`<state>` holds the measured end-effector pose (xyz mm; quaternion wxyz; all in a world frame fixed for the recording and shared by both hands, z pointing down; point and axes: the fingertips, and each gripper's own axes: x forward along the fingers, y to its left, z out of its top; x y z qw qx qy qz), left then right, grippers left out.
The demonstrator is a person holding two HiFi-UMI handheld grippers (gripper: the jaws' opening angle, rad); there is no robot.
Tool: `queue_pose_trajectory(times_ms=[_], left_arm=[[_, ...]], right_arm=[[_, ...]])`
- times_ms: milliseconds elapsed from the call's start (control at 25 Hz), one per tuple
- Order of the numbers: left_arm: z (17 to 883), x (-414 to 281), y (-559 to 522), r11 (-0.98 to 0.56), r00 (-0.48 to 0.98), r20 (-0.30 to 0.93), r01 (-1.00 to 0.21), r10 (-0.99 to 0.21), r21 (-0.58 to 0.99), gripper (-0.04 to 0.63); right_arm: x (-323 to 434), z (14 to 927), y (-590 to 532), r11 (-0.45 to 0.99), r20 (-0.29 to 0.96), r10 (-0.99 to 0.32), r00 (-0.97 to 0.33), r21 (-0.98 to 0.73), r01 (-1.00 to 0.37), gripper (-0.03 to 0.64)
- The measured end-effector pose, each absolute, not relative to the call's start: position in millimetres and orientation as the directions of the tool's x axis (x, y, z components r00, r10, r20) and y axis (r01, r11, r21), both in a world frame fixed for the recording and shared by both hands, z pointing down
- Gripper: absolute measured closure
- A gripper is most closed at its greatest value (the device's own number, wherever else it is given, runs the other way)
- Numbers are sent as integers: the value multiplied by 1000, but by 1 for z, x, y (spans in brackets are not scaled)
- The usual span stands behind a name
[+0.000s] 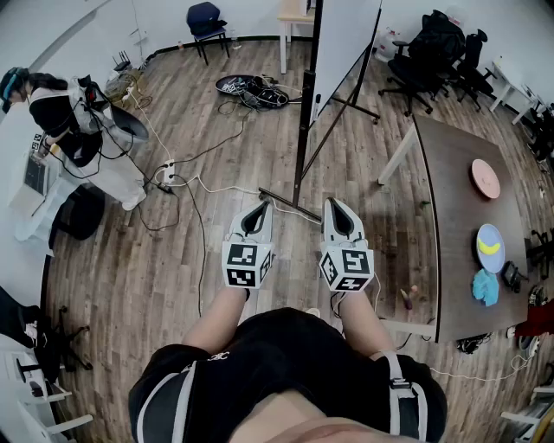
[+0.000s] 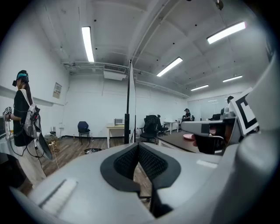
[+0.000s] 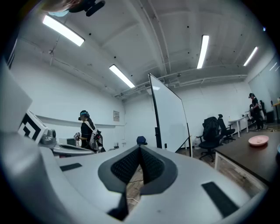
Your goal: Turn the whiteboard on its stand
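The whiteboard (image 1: 344, 45) stands on its black wheeled stand (image 1: 303, 130) a little ahead of me, seen almost edge-on in the head view. In the right gripper view the whiteboard (image 3: 169, 118) shows its white face behind the near post. The left gripper view shows only the stand's post (image 2: 128, 113), dead ahead. My left gripper (image 1: 257, 210) and right gripper (image 1: 338, 211) are held side by side at waist height, short of the stand's foot bar. Both are shut with nothing between their pads, and neither touches the board.
A dark table (image 1: 467, 216) with plates and a banana stands at the right. Office chairs (image 1: 433, 52) crowd the far right. A person (image 1: 74, 121) stands at the left beside cables (image 1: 251, 91) and a power strip on the wooden floor. A blue chair (image 1: 206, 24) is at the back.
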<state>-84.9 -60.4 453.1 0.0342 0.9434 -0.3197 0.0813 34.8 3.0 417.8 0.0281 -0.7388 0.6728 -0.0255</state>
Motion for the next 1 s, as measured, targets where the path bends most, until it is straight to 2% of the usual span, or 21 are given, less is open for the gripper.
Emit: queue_pose_trajectory(times_ms=[440,640,1000], left_arm=[[457,-98,-66,-802,790,188,-597,-583,19,586],[458,-98,-67,-800,787,194,-599,-585,18,586],[454,-65,-58,-808,794,188,-589,-578,3,586]], right_arm=[[15,425,0,-92,15,-996,91,-89,-992,612],[10,421,-3,-47,-10,-999,49,-114,-992,612],[42,415,6,-53,-36,-998,58,-113,-992,612]])
